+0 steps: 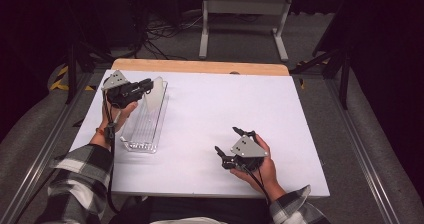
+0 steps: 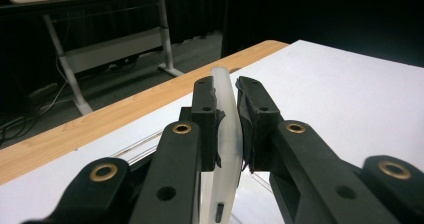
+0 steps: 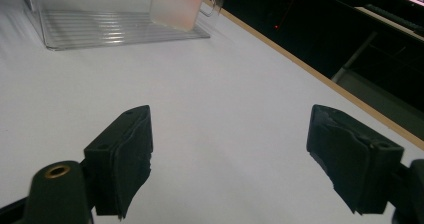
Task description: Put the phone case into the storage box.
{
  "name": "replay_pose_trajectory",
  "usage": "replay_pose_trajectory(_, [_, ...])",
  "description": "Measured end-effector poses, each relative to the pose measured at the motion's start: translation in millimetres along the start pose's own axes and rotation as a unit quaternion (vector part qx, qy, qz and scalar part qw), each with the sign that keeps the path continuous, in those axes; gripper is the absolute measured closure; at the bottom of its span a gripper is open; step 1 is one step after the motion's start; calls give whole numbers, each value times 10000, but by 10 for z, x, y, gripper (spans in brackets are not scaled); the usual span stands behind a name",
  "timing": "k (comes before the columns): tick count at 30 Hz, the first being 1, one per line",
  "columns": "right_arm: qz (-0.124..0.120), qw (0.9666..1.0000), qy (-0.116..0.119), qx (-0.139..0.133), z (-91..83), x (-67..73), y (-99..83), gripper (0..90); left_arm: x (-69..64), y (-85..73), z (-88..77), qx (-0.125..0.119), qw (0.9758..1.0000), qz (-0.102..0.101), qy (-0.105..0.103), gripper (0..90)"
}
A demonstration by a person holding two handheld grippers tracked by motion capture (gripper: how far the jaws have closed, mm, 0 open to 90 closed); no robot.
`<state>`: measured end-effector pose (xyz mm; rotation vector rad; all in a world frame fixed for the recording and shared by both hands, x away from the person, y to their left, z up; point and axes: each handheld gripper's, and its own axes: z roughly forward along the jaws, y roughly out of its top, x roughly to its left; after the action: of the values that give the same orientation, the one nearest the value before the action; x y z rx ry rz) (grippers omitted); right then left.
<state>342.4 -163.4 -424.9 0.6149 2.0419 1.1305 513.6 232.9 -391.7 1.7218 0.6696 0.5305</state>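
Left claw [image 2: 227,114] clamps frosted panel [image 2: 226,134]; right claw [image 3: 230,154] gapes.

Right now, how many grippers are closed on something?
1. The left gripper is shut on the frosted plastic panel standing in the clear bin, far left. The right gripper is open above the white tabletop, near right.

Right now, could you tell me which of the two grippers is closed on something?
The left gripper: its jaws pinch the translucent divider panel standing in the clear tray. The right gripper is open above bare table.
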Motion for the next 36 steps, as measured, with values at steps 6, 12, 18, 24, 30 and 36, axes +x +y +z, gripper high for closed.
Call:
replay_pose_trajectory(6, [-65, 9998, 144, 79, 18, 20, -7, 186, 16, -12, -22, 5, 9999, -37, 103, 791])
replay_pose_trajectory(12, [-139, 9993, 291, 183, 44, 46, -10, 184, 26, -23, -35, 122, 9999, 39, 71, 784])
replay_pose_trajectory(18, [-202, 9986, 404, 261, 59, 71, -16, 182, 69, -59, 15, 322, 9992, 47, 224, 777])
replay_pose_trajectory(24, [-181, 9983, 452, 312, 71, 66, -26, 181, 104, -47, 52, 352, 9987, 65, 359, 768])
replay_pose_trajectory(30, [-282, 9974, 535, 384, 85, 97, -28, 177, 103, -15, 130, 463, 9973, 267, 508, 753])
replay_pose_trajectory(36, [-336, 9969, 581, 413, 88, 107, -32, 176, 135, -56, 149, 616, 9961, 211, 589, 729])
